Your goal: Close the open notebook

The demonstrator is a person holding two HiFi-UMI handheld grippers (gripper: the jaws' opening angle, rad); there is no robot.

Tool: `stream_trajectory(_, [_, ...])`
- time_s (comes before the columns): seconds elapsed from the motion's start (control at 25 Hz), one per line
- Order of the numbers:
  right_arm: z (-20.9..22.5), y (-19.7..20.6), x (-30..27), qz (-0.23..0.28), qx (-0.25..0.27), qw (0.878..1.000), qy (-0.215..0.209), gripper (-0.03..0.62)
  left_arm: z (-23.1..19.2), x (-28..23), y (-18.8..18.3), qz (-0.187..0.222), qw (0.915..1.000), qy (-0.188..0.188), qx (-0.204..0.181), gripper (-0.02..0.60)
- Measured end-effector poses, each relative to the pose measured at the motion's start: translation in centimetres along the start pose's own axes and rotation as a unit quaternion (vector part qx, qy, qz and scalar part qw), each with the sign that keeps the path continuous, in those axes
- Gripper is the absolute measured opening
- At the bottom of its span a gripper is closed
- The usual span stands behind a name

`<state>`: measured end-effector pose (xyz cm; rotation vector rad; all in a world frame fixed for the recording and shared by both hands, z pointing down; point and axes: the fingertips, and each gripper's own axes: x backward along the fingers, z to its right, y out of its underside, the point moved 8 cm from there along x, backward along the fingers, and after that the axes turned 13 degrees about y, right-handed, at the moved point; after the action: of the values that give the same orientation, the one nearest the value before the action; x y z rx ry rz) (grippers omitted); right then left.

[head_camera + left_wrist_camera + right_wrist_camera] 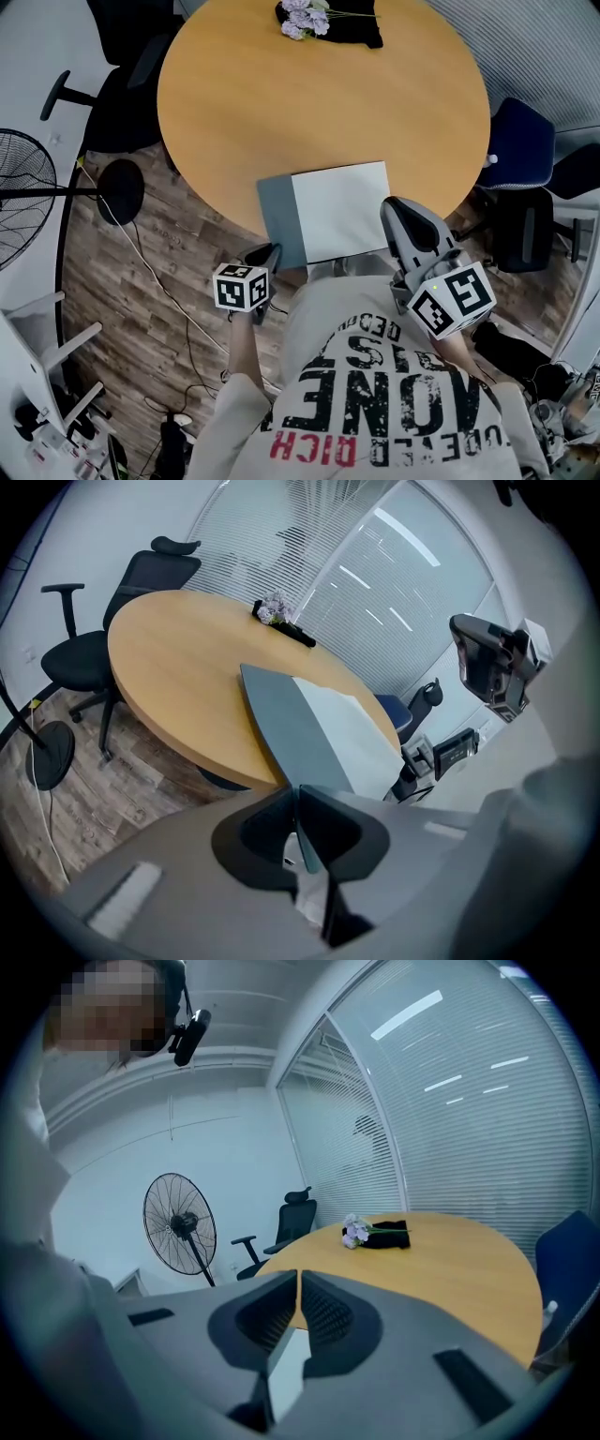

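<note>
Well beyond the notebook (339, 211) lie flowers (305, 19) (on a black cloth (354, 28)).

A round wooden table (281, 103) fills the upper middle of the head view. At its far edge lies a small bunch of pale purple flowers (302, 17), resting on a black item (356, 30) whose kind cannot be made out. A black office chair (150, 578) with armrests and a headrest stands at the table's left side, and a blue chair (518, 142) stands at its right. A pedestal fan (178, 1224) stands on the left, its round black base (120, 191) on the wood-plank floor (178, 253). A thin cable (150, 272) trails across the planks. Closed white blinds (469, 1101) cover the glass wall behind the table.
</note>
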<state>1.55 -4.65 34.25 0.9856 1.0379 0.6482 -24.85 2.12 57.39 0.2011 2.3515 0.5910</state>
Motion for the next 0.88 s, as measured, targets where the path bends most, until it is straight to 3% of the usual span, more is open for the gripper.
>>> stream_trajectory(0.28, [-0.3, 0.2, -0.3, -0.003, 0.002, 1.000, -0.008, 0.020, 0.0, 0.3, 0.0, 0.017, 0.9995, -0.006, 0.026, 0.021])
stream_trajectory(0.88, [0.7, 0.1, 0.7, 0.009, -0.004, 1.000, -0.025, 0.020, 2.5, 2.0, -1.1, 0.025, 0.9990, -0.036, 0.009, 0.021])
